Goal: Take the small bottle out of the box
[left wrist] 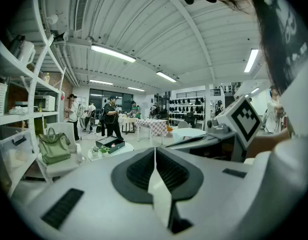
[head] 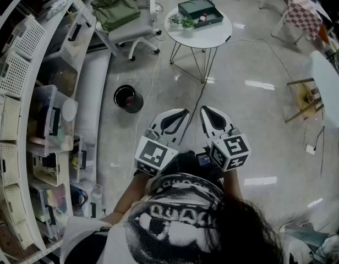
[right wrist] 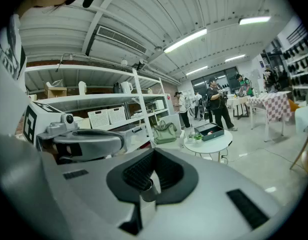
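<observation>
The room was a wide workshop with a glossy pale floor. Shelves (head: pixel 26 92) with baskets and bins curved down the left. Right of them at the far end stood a chair (head: pixel 131 29) with a green bag (head: pixel 115 7) on it, and nearer me a dark bin (head: pixel 127 98) on the floor. Further right, still far, was the round white table (head: pixel 213 34) on thin wire legs. On it sat a plant (head: pixel 183 22) and the open box (head: pixel 192 5). A small thing with red on it lay in the box, which I took for the bottle (head: pixel 202 18), though it was too small to be sure.

I held both grippers close to my chest, well apart from the table. My left gripper (head: pixel 180 114) had its jaws pressed together on nothing. My right gripper (head: pixel 205 111), just beside it, was likewise closed and empty.

The risks, as I judged them, lay in the approach. A cable (head: pixel 200 100) ran across the floor from under the table towards me, and a foot could catch it and pull whatever it fed. The table's legs looked light, so a hard lean might rock it. Shut jaws would only knock the bottle over, so one pair had to open first. The plant stood touching the box's left side, and a wide reach could sweep it off.
</observation>
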A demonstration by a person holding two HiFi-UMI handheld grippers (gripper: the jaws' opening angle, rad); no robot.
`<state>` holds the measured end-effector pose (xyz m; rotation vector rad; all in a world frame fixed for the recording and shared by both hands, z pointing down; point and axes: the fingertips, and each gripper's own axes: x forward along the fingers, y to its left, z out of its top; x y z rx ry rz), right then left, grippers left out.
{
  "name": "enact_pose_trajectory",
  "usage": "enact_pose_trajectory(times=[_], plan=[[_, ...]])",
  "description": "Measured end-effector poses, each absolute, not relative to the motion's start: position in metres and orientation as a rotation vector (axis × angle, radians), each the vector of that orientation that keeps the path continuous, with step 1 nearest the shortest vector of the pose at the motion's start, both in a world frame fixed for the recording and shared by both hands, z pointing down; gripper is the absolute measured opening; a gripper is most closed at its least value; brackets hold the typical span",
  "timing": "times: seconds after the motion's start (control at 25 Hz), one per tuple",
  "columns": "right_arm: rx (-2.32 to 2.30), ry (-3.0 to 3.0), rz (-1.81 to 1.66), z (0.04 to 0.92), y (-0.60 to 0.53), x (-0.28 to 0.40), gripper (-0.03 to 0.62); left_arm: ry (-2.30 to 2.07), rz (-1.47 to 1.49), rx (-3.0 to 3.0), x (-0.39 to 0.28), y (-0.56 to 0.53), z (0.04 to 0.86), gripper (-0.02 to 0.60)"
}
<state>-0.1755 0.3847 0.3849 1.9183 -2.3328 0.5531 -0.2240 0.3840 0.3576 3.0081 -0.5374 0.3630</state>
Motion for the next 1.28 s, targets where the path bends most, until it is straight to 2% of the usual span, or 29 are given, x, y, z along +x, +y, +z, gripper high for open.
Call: enact_pose_trajectory(times=[0.8,1.28], plan=[[2.015,-2.309,0.619,0.395,0.375,-0.123,-0.003,-0.487,0.44,2.99,-0.183,0.369,0.368,0.017],[2.098,-2.209,0.641,0.405,0.286,-0.055,-0.003,-0.334,0.419,3.026,-0.111,0.273,0.379,0.017]])
